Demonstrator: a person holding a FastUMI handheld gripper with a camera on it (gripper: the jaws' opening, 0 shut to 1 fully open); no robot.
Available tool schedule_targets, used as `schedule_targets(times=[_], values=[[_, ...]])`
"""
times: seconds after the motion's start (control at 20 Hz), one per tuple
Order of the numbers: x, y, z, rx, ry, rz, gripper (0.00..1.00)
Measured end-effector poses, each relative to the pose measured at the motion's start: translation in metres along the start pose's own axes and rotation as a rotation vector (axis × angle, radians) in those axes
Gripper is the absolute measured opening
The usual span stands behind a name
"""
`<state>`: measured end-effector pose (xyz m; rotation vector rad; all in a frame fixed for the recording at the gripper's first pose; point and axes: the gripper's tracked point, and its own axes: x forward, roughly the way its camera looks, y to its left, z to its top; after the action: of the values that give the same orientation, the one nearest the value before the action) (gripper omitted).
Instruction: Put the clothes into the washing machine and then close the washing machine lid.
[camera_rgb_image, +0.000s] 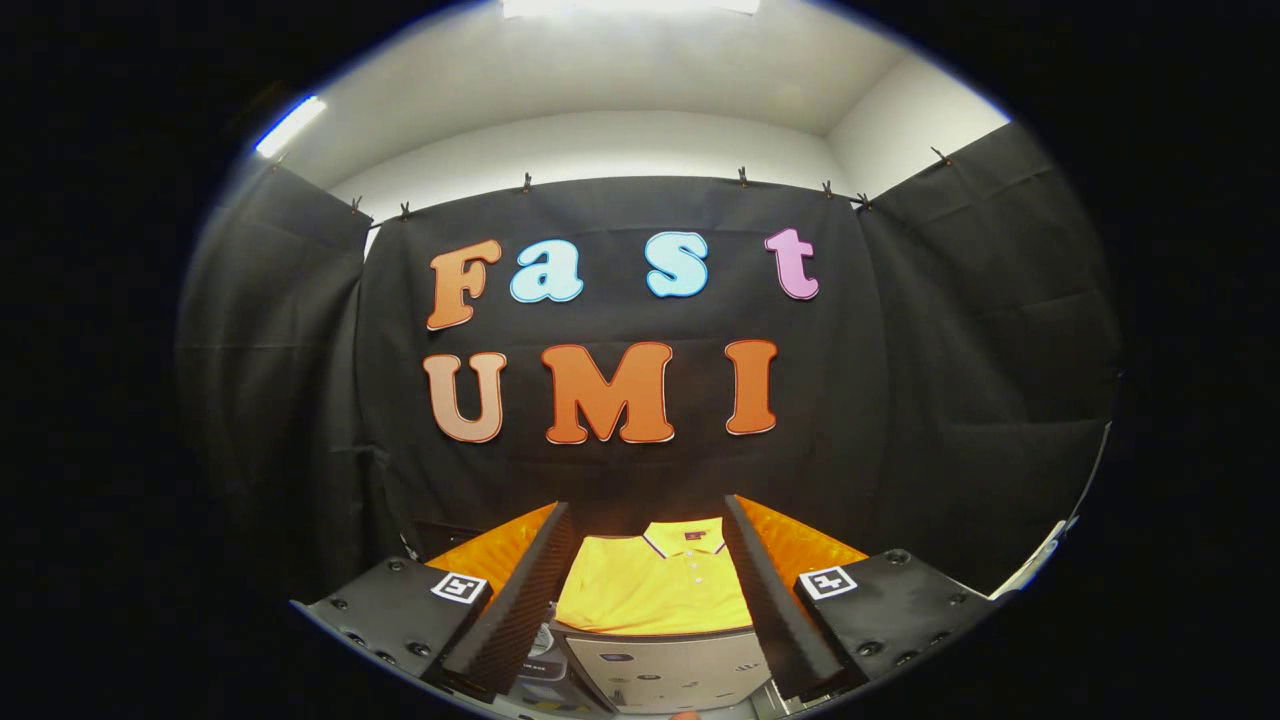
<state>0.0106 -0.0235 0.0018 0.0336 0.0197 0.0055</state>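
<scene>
gripper (650, 585) fingers spread, empty | folded yellow polo shirt (655, 590) at 12 o'clock between them (lined up for pickup) | washing machine (670, 665) panel at 6 o'clock

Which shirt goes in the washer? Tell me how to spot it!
Look below the black cloth wall, where a grey and white box-like top sits low between the open gripper fingers. The shirt lies flat just beyond that top. It is bright yellow with a collar trimmed in stripes and small buttons, the only garment there.
</scene>
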Motion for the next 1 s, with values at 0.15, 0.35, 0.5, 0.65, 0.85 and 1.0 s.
schedule_targets(times=[0.15,0.35,0.5,0.65,0.85,1.0], values=[[0.009,-0.002,-0.002,0.004,0.010,0.006,0.97],[0.028,-0.013,-0.004,0.002,0.030,-0.006,0.98],[0.048,-0.020,-0.009,0.001,0.051,-0.004,0.97],[0.071,-0.028,-0.020,0.001,0.086,-0.003,0.97],[0.110,-0.038,-0.050,0.050,0.156,0.007,0.98],[0.143,-0.048,-0.076,0.054,0.214,0.008,0.97]])
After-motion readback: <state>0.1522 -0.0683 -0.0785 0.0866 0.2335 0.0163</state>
